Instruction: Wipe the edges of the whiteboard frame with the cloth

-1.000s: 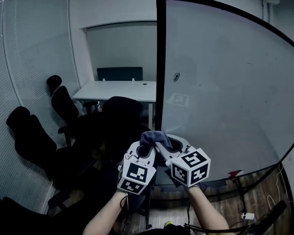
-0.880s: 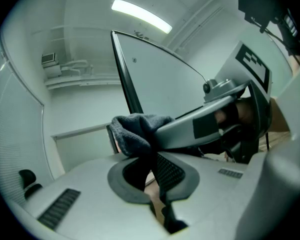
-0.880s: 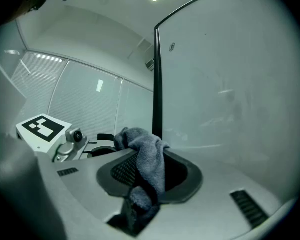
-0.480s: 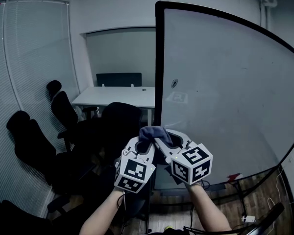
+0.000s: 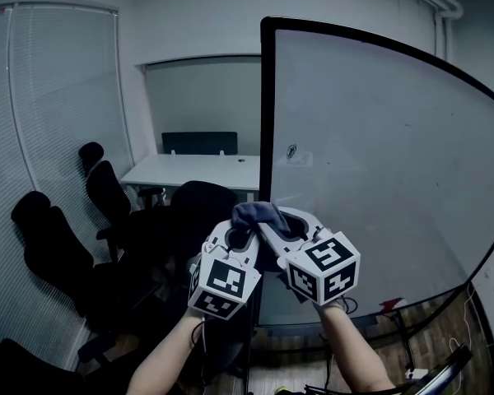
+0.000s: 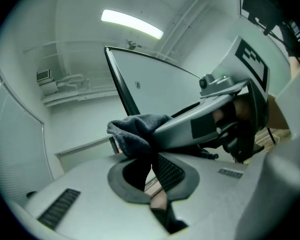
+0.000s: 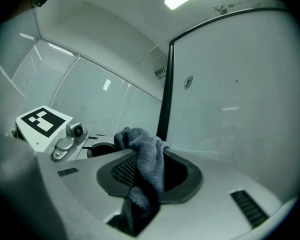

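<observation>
The whiteboard (image 5: 379, 163) stands upright on the right, its black frame edge (image 5: 267, 122) running vertically just above my hands. A dark grey-blue cloth (image 5: 259, 215) is bunched between both grippers, right beside the frame's lower left edge. My left gripper (image 5: 240, 235) and right gripper (image 5: 281, 230) meet tip to tip, each shut on the cloth. In the left gripper view the cloth (image 6: 135, 129) hangs down between the jaws of the left gripper (image 6: 151, 170), with the frame (image 6: 121, 86) behind. In the right gripper view the cloth (image 7: 149, 156) drapes through the right gripper (image 7: 147, 176), close to the frame (image 7: 166, 99).
Several black office chairs (image 5: 53, 241) crowd the left and the space below my hands. A white desk (image 5: 198, 171) stands at the back wall, with blinds (image 5: 58, 97) on the left. The board's stand and cables (image 5: 445, 360) lie on the wood floor at lower right.
Both grippers have risen slightly with the cloth still pinched between them, staying at the frame's left edge. The head view has tilted up a little.
</observation>
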`<state>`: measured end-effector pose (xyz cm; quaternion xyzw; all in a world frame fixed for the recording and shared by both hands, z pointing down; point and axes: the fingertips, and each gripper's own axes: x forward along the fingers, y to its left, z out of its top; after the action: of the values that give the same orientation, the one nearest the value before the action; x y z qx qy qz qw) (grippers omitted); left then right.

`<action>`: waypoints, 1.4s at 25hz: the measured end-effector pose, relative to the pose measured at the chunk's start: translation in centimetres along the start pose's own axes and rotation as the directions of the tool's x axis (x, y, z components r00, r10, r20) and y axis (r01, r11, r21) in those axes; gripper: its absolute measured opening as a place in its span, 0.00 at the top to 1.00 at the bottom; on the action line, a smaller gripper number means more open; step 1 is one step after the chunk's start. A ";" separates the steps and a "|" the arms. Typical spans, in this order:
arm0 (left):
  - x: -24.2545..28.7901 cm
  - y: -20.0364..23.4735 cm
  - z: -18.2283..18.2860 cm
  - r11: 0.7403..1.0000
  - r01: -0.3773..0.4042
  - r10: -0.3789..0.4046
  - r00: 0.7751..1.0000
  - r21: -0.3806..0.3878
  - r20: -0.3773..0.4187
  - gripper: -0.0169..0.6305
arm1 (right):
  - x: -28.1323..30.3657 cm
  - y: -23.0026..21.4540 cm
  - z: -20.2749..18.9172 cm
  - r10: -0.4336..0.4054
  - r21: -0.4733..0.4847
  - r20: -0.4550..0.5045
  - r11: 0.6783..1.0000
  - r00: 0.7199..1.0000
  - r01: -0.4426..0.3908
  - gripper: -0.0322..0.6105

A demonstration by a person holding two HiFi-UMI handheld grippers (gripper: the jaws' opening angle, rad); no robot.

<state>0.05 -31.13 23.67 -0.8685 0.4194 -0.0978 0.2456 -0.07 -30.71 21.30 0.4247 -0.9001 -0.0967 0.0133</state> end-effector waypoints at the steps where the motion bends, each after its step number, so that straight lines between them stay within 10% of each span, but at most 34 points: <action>1: 0.0 0.2 0.3 1.000 -0.003 0.003 1.000 0.006 0.004 0.95 | 0.0 0.0 0.4 -0.001 -0.012 0.004 1.000 1.000 0.002 0.79; 35: 0.8 6.0 9.0 0.976 -0.067 0.056 0.997 0.207 0.057 0.95 | 1.1 -1.1 11.0 -0.054 -0.388 0.011 0.920 0.998 0.054 0.79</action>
<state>-0.14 -31.75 12.82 -0.8267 0.4270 -0.1115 0.3491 -1.07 -30.47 10.28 0.4384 -0.8511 -0.2732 0.0943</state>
